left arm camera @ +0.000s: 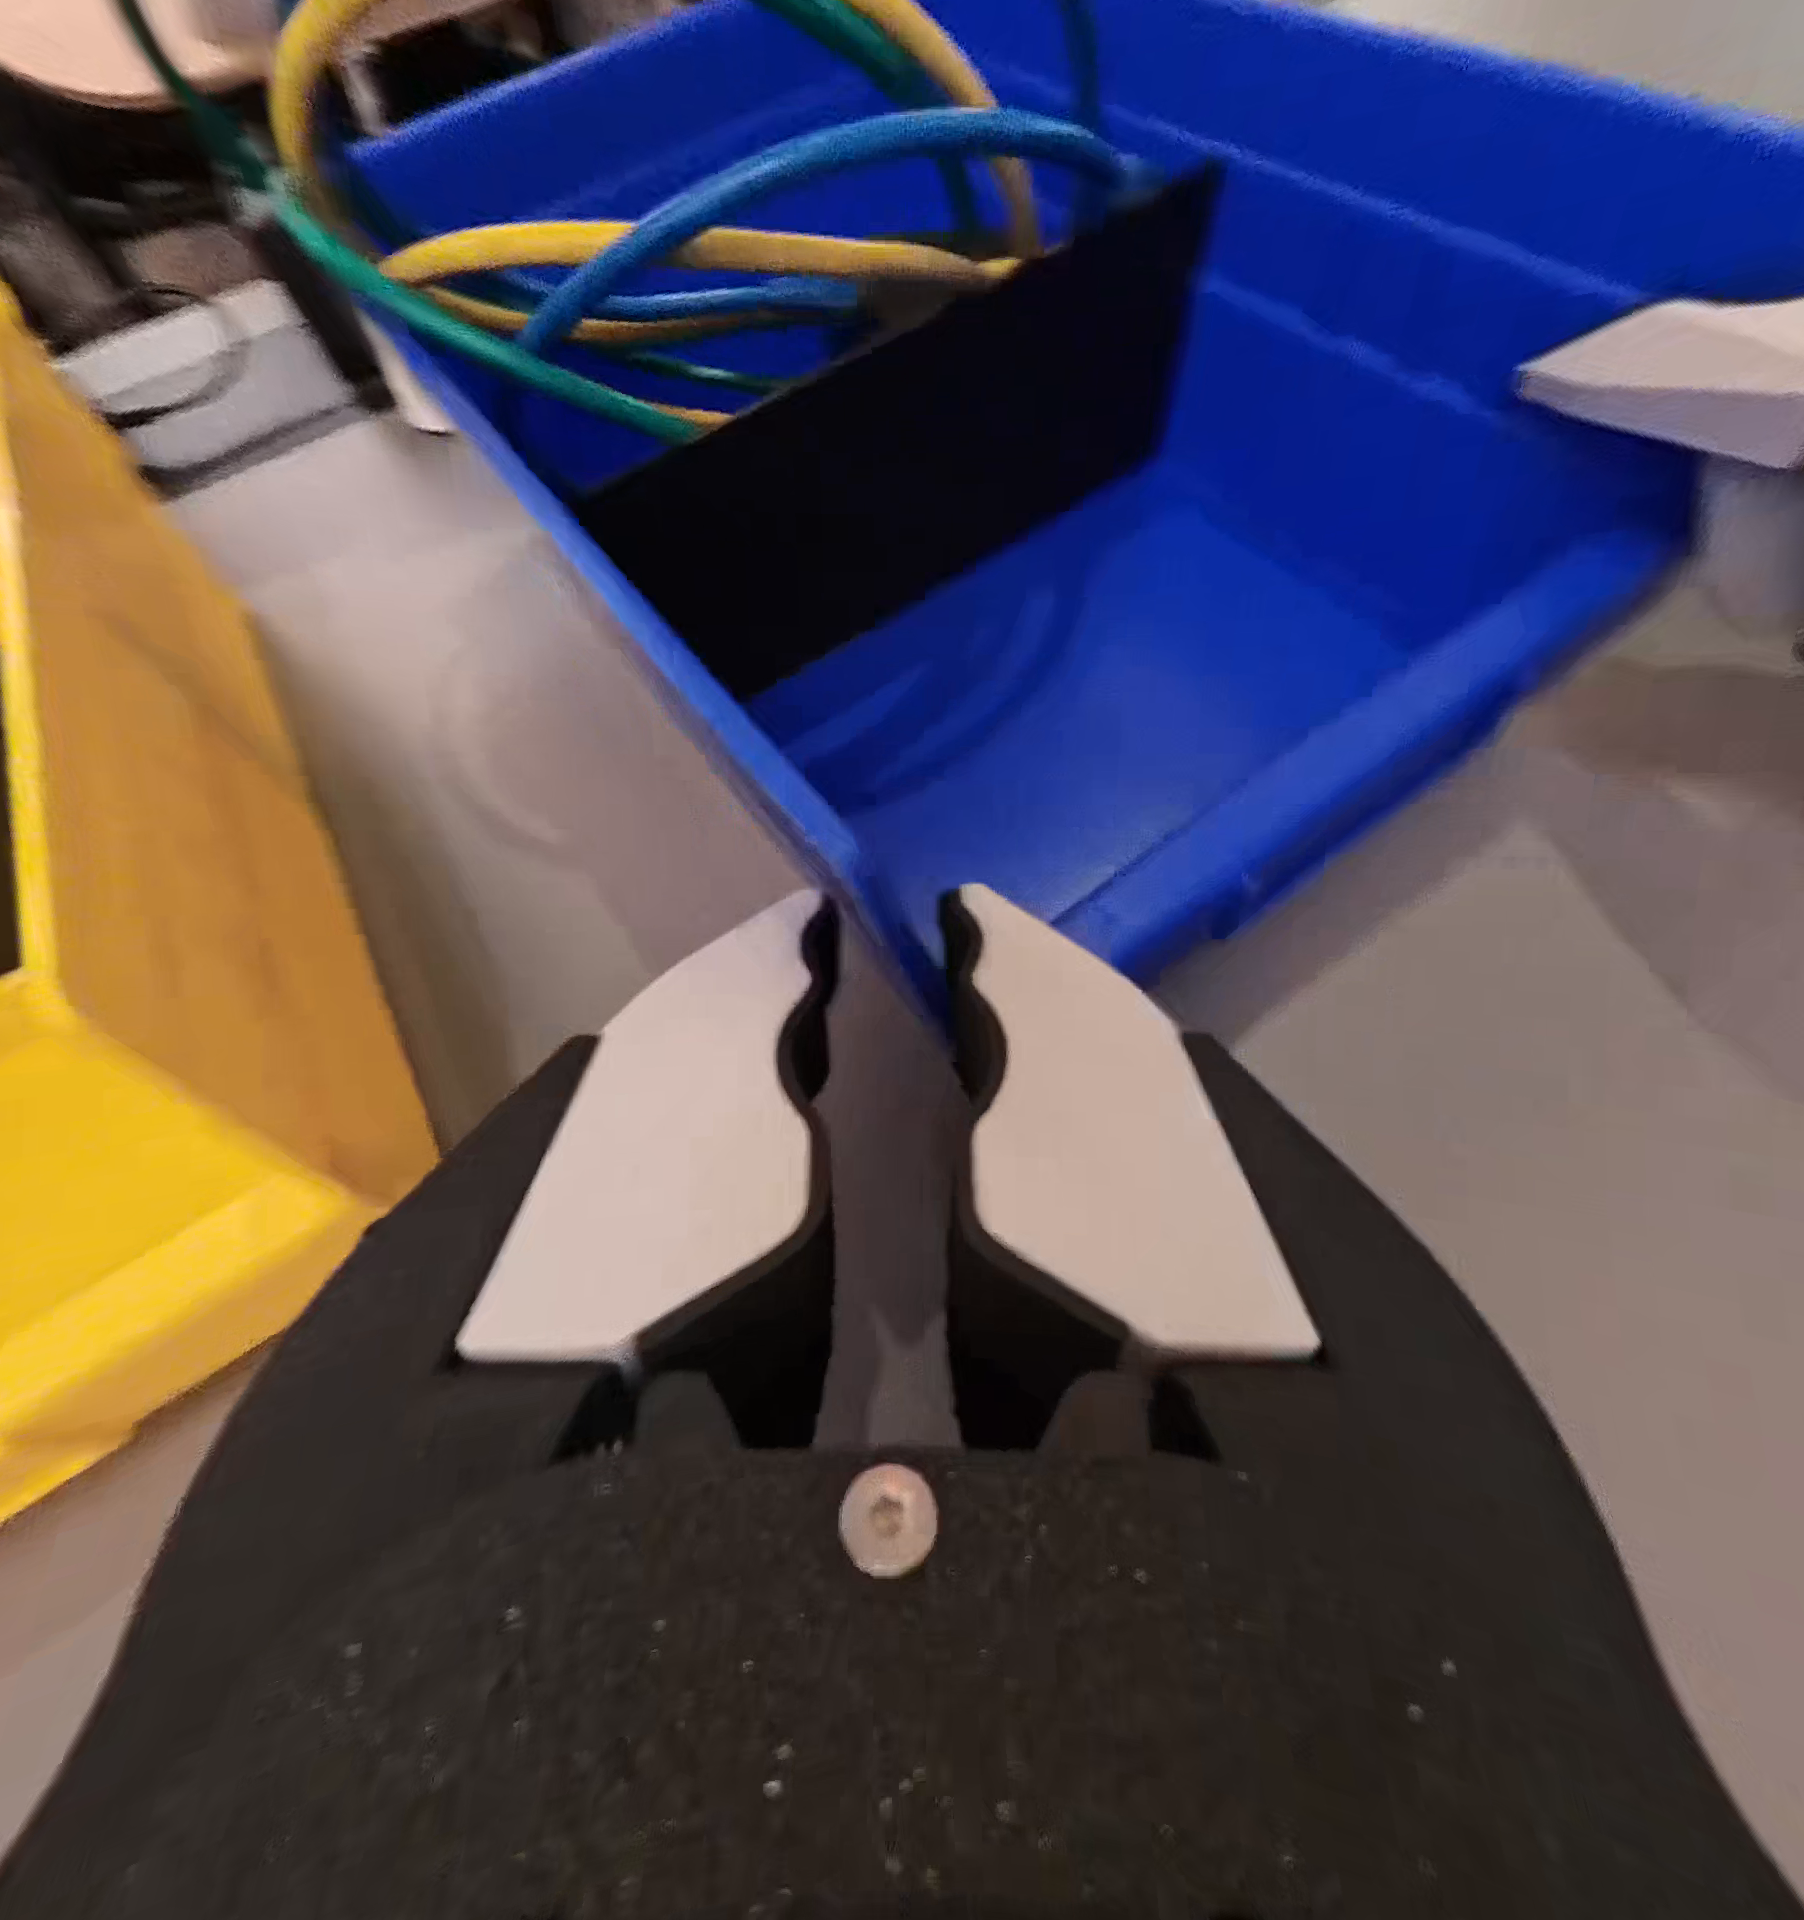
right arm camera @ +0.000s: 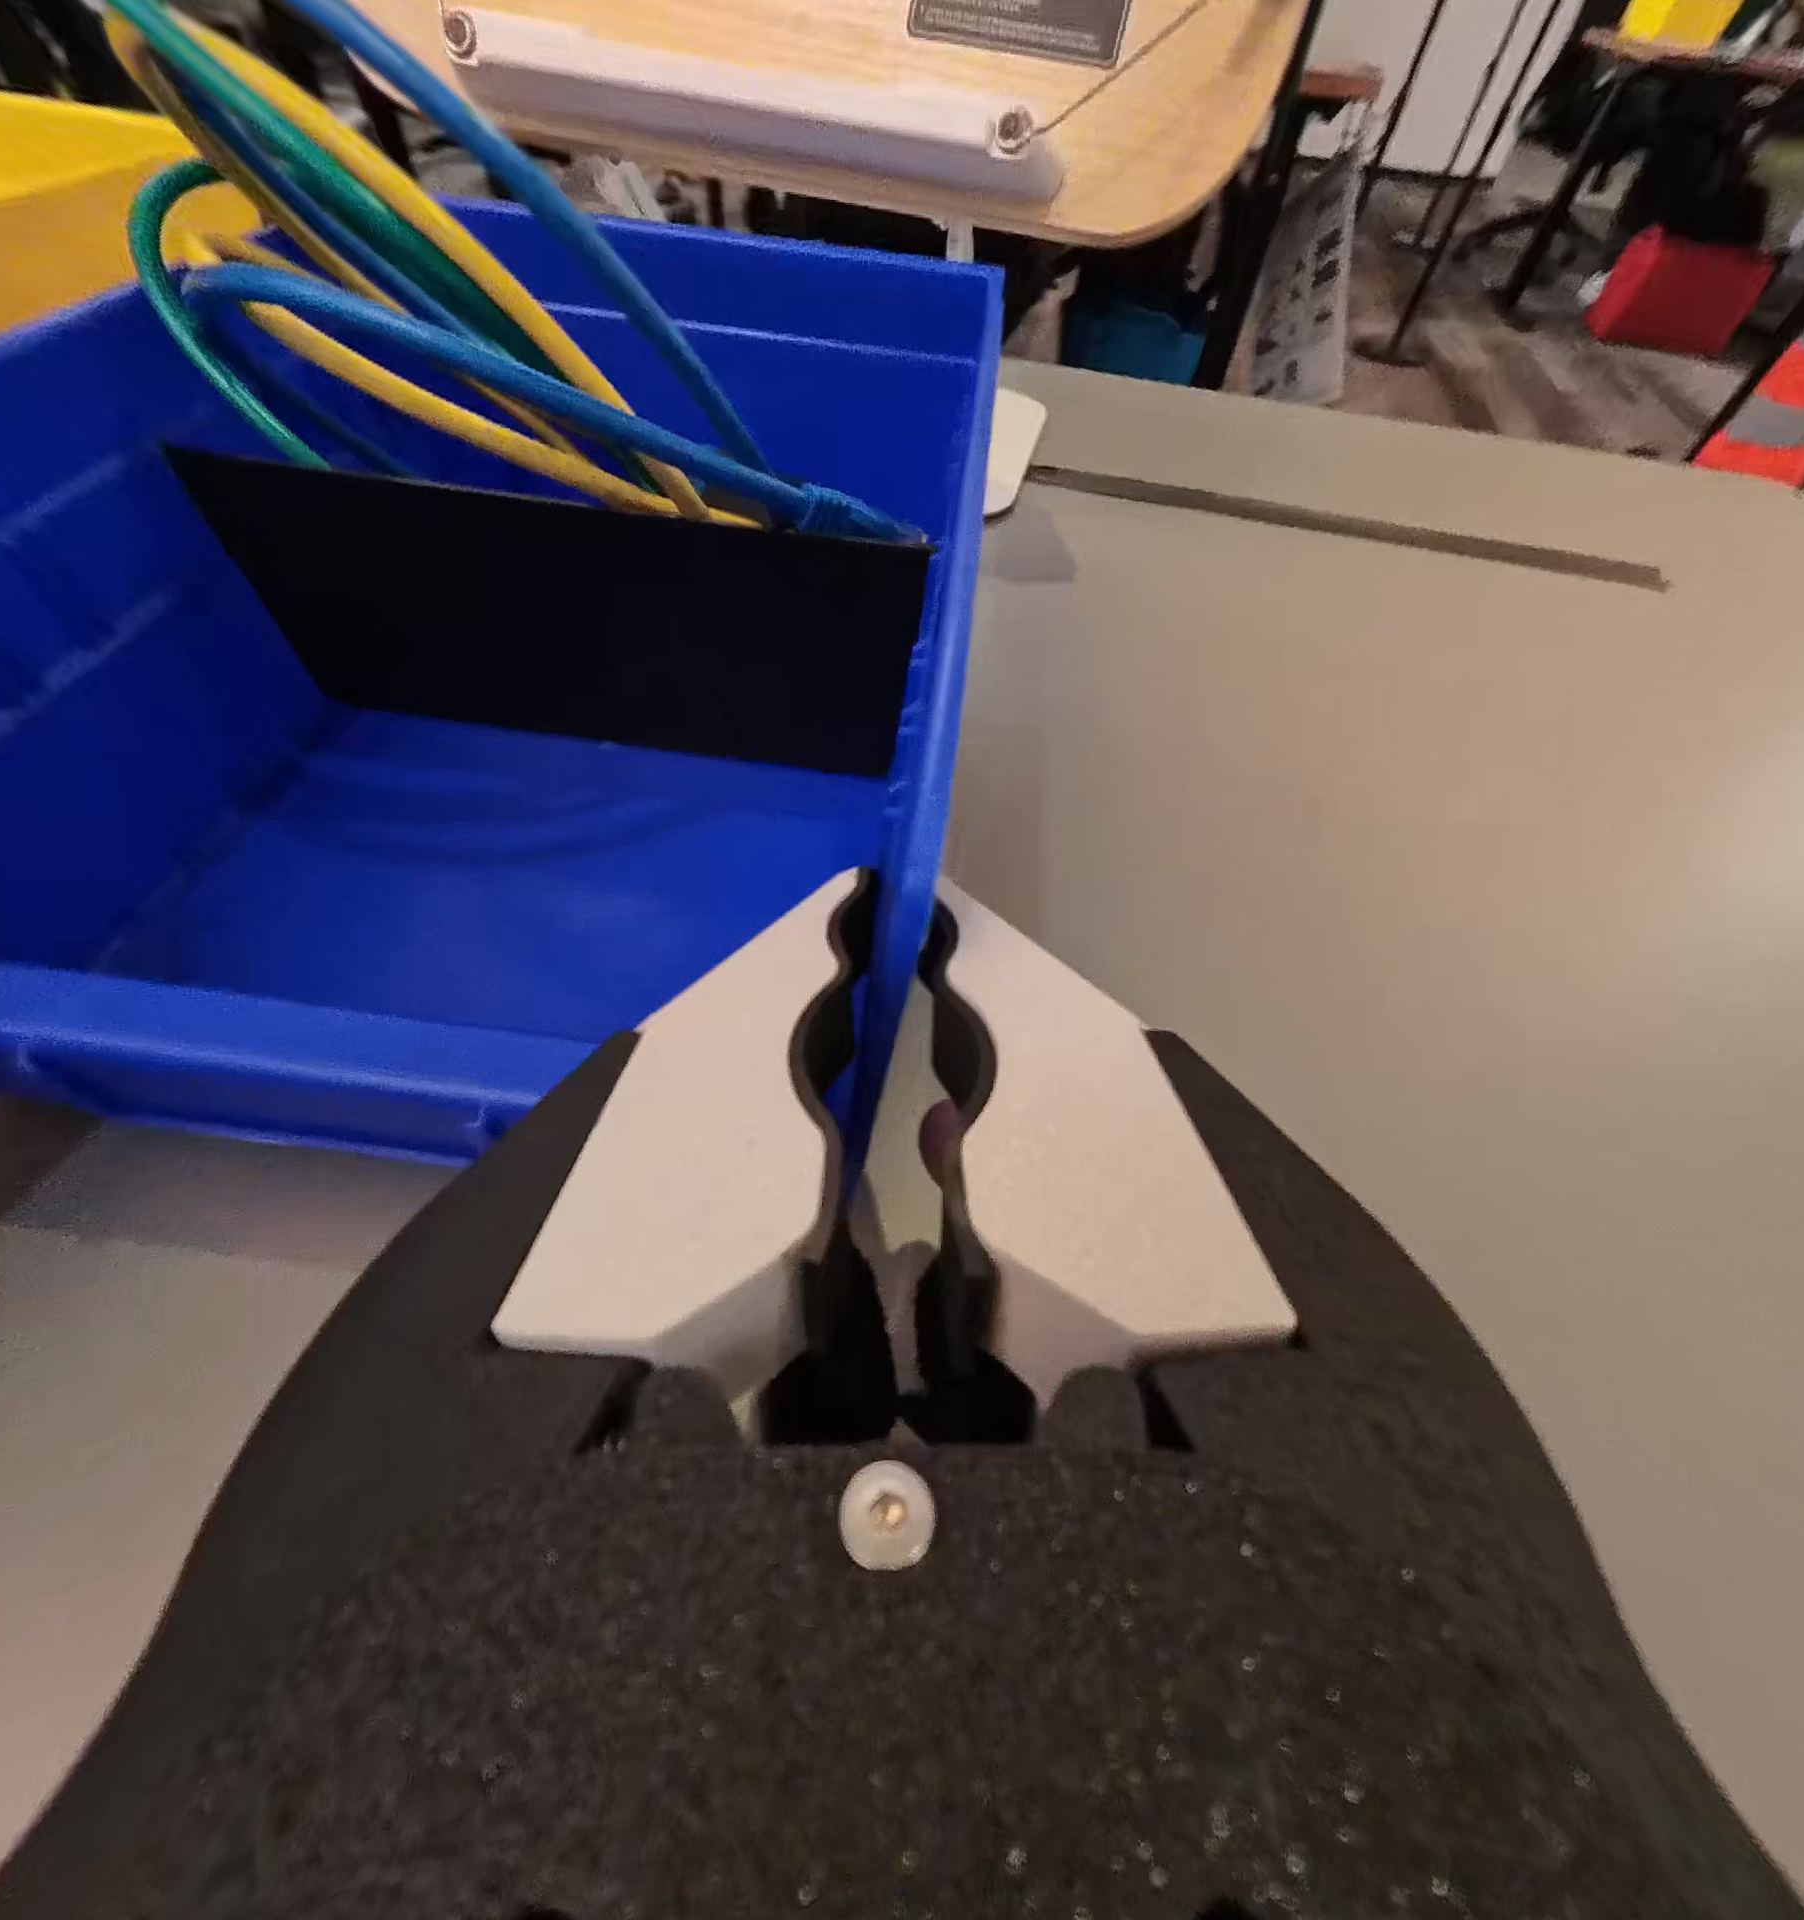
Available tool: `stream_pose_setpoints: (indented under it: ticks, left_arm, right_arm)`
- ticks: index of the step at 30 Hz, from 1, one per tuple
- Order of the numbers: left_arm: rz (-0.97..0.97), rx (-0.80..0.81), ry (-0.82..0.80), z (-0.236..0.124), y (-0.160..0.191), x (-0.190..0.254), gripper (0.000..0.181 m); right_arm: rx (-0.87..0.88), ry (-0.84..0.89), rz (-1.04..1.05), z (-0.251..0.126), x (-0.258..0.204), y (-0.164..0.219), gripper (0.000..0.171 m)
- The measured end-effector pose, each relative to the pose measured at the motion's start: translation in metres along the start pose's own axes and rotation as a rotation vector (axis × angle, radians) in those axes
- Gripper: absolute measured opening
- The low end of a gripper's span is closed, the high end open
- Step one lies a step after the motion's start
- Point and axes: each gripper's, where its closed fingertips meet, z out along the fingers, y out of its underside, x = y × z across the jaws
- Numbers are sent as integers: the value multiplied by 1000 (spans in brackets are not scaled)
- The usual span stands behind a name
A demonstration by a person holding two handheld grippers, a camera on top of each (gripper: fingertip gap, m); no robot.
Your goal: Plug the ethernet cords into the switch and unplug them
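At the blue bin side walls: both walls are being pinched, left gripper and right gripper nearly closed on them | ethernet cords are being kept behind the black divider | switch isn't being shown, so plugging looks pending

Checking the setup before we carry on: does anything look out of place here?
No switch shows in either view. The yellow, green and blue cords lie tangled behind the black divider of the blue bin. Both claws straddle the bin's side walls.
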Motion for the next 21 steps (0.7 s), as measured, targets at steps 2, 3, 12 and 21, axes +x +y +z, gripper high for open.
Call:
stream_pose_setpoints:
  ticks: [2, 3, 12, 21]
  left_arm:
    - [-78, 125, 69, -24, -17, -11, 36]
    - [-136, 195, 66, -38, -25, -28, 42]
    - [-428, 333, -451, -165, 44, -274, 47]
    - [-362, 92, -425, -101, 61, -277, 36]
  right_arm:
    - [-25, -85, 86, -4, 1, 2, 13]
    - [-39, -132, 116, -8, 0, 3, 23]
    - [211, -158, 79, -62, 5, -42, 35]
    - [236, -183, -108, -63, -46, -33, 31]
